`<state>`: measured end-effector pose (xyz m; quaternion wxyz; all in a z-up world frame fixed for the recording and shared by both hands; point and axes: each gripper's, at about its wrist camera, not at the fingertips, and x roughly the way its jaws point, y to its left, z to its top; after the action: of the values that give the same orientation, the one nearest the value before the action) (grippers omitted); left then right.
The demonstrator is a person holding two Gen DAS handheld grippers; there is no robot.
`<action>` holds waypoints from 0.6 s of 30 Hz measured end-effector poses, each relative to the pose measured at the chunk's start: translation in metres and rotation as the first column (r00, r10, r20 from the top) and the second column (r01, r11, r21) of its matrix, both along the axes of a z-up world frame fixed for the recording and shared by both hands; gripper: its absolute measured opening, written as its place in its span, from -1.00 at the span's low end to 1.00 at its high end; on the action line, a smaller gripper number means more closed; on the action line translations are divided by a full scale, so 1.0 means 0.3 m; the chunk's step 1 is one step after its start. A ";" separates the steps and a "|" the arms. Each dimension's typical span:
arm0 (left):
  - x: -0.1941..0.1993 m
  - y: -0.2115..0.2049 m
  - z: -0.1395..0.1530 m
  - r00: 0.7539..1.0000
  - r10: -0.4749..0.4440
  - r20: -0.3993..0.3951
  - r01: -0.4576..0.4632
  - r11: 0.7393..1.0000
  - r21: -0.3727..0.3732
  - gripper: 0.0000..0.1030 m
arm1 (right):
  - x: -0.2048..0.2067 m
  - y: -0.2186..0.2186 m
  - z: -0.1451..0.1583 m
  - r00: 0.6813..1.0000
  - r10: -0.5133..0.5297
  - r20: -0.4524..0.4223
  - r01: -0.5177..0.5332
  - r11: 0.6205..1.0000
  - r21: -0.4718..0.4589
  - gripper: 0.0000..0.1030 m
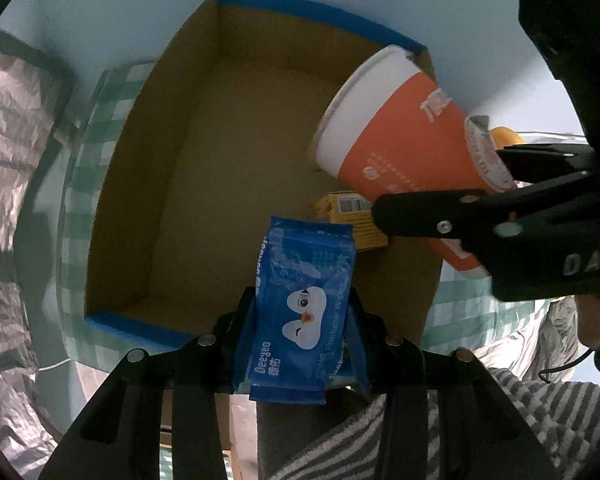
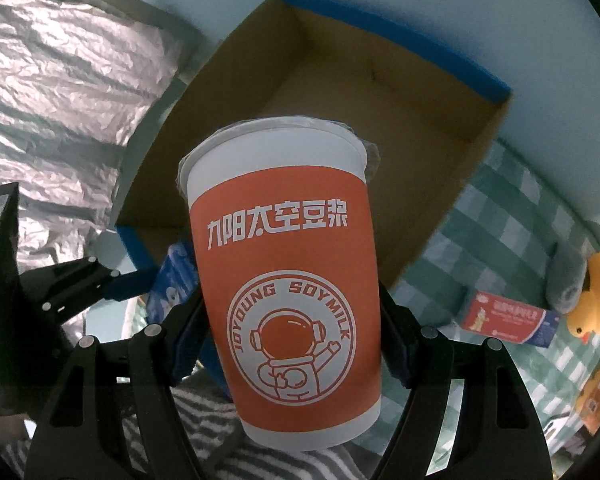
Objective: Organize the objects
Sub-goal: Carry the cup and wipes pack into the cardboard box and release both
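My left gripper (image 1: 300,316) is shut on a blue wet-wipes pack (image 1: 304,296) and holds it over the near edge of an open cardboard box (image 1: 140,168) with blue-taped rims. My right gripper (image 2: 292,312) is shut on an orange and white soymilk cup (image 2: 284,264), held over the same box (image 2: 400,120). The cup (image 1: 404,132) and the right gripper's fingers (image 1: 440,212) also show in the left wrist view, above the box's right side. A yellow carton (image 1: 352,216) lies inside the box. The wipes pack (image 2: 172,284) shows left of the cup.
The box stands on a green checked cloth (image 2: 500,220). On the cloth to the right lie a red and blue packet (image 2: 508,320), a yellow rubber duck (image 2: 596,296) and an orange item (image 2: 596,400). Crinkled silver sheeting (image 2: 60,100) is at left. A striped towel (image 1: 460,420) lies below.
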<state>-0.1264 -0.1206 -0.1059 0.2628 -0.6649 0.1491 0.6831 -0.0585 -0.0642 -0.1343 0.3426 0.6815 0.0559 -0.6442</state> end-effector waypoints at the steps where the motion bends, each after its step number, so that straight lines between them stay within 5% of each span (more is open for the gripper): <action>1: -0.003 -0.003 -0.001 1.000 0.002 -0.001 -0.002 1.000 0.000 -0.19 | 0.000 -0.009 -0.007 1.000 0.003 0.000 -0.003 1.000 0.006 0.47; 7: -0.010 -0.008 -0.012 1.000 0.014 0.006 -0.014 1.000 -0.005 -0.18 | 0.003 -0.042 -0.039 1.000 0.006 0.016 -0.006 1.000 0.017 0.47; 18: -0.008 -0.051 -0.001 0.998 0.055 -0.013 -0.055 0.998 -0.017 0.32 | -0.014 -0.029 0.005 0.999 -0.037 -0.038 0.038 0.999 0.009 0.56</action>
<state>-0.1287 -0.1360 -0.1063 0.2371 -0.6669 0.1383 0.6928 -0.0627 -0.0728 -0.1327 0.3260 0.6719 0.0527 -0.6629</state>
